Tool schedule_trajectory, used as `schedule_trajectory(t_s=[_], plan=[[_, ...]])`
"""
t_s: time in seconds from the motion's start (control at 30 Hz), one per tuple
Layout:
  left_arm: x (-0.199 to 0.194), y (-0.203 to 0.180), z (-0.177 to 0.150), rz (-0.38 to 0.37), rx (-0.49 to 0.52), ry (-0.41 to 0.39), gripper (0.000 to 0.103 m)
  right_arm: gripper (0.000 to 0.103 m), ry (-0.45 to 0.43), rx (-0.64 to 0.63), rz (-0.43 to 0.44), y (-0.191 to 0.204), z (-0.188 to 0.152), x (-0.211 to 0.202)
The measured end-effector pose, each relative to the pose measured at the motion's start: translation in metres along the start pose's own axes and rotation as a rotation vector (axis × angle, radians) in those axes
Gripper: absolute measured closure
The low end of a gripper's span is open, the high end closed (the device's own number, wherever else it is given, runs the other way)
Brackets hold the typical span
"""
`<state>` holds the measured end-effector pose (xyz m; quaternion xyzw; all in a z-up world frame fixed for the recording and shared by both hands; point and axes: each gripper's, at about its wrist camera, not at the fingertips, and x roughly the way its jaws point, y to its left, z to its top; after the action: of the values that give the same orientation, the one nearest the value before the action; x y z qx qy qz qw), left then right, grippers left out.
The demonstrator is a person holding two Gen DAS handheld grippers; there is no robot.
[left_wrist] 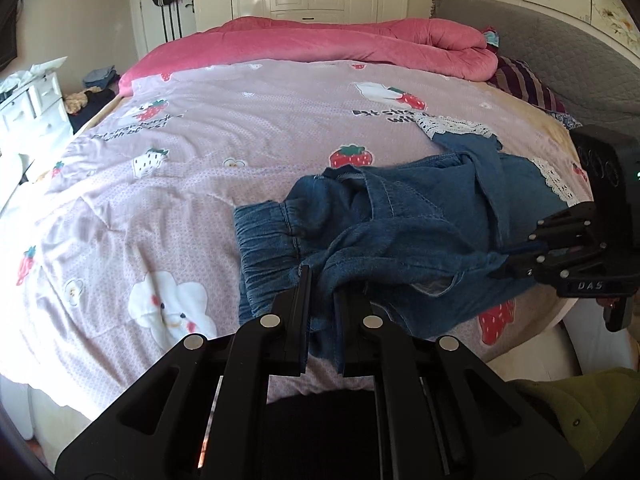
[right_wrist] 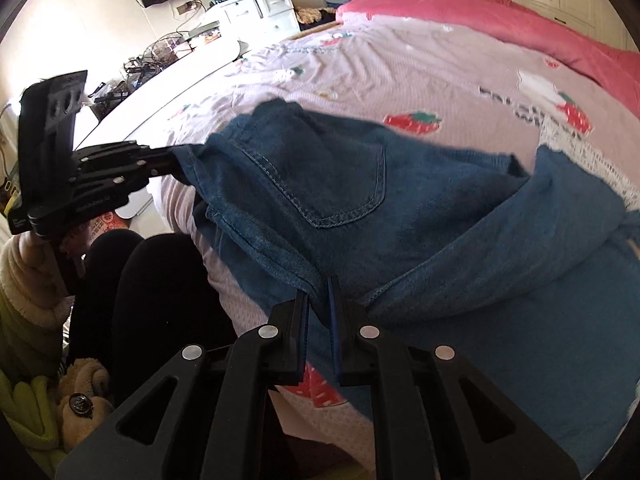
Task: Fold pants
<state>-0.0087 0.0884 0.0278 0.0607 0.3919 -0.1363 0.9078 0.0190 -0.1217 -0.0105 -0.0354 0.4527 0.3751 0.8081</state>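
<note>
Blue denim pants (left_wrist: 400, 232) with white lace hems (left_wrist: 556, 180) lie crumpled on the near right part of the bed. My left gripper (left_wrist: 322, 284) is shut on a fold of the pants near the elastic waistband (left_wrist: 268, 236). My right gripper (right_wrist: 319, 292) is shut on the pants' near edge below the back pocket (right_wrist: 332, 176). In the left wrist view the right gripper (left_wrist: 504, 260) pinches the fabric at the right. In the right wrist view the left gripper (right_wrist: 172, 160) pinches the waistband corner at the left.
The bed has a pink strawberry-print sheet (left_wrist: 200, 160) and a rolled pink quilt (left_wrist: 360, 40) at the far side. A grey headboard (left_wrist: 540, 36) is at the right. A white dresser (right_wrist: 256, 4) and cluttered desk (right_wrist: 160, 52) stand beyond the bed's edge.
</note>
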Motion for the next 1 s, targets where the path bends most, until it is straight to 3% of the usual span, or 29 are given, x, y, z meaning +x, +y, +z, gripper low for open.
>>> schedule_trajectory(t_s=[0.23,0.37,0.43,0.5,0.63,0.73,0.8,1.0], plan=[[0.000,-0.002,-0.005,0.012,-0.023,0.007,0.099,0.094,0.006,0.029,0.011,-0.002,-0.013,0.006],[-0.010,-0.015,-0.002,0.089,0.038,-0.075,0.099,0.093,-0.024,0.013,0.008,0.003,-0.012,-0.001],[0.001,-0.012,-0.002,0.103,0.041,-0.036,0.099,0.092,-0.016,0.021,0.014,0.000,-0.013,0.002],[0.014,-0.001,-0.008,0.070,-0.028,0.034,0.097,0.092,0.000,0.038,0.012,-0.002,-0.015,0.007],[0.010,0.003,-0.015,0.034,-0.064,0.047,0.096,0.091,-0.002,0.039,0.008,-0.002,-0.018,0.009],[0.002,0.010,-0.018,0.004,-0.102,0.054,0.088,0.091,0.001,0.038,0.008,-0.002,-0.017,0.010],[-0.005,0.014,-0.019,0.007,-0.123,0.049,0.074,0.091,-0.002,0.043,0.013,-0.003,-0.018,0.011],[-0.032,0.016,-0.014,0.031,-0.130,0.018,0.069,0.091,-0.005,0.048,0.022,-0.004,-0.019,0.011]])
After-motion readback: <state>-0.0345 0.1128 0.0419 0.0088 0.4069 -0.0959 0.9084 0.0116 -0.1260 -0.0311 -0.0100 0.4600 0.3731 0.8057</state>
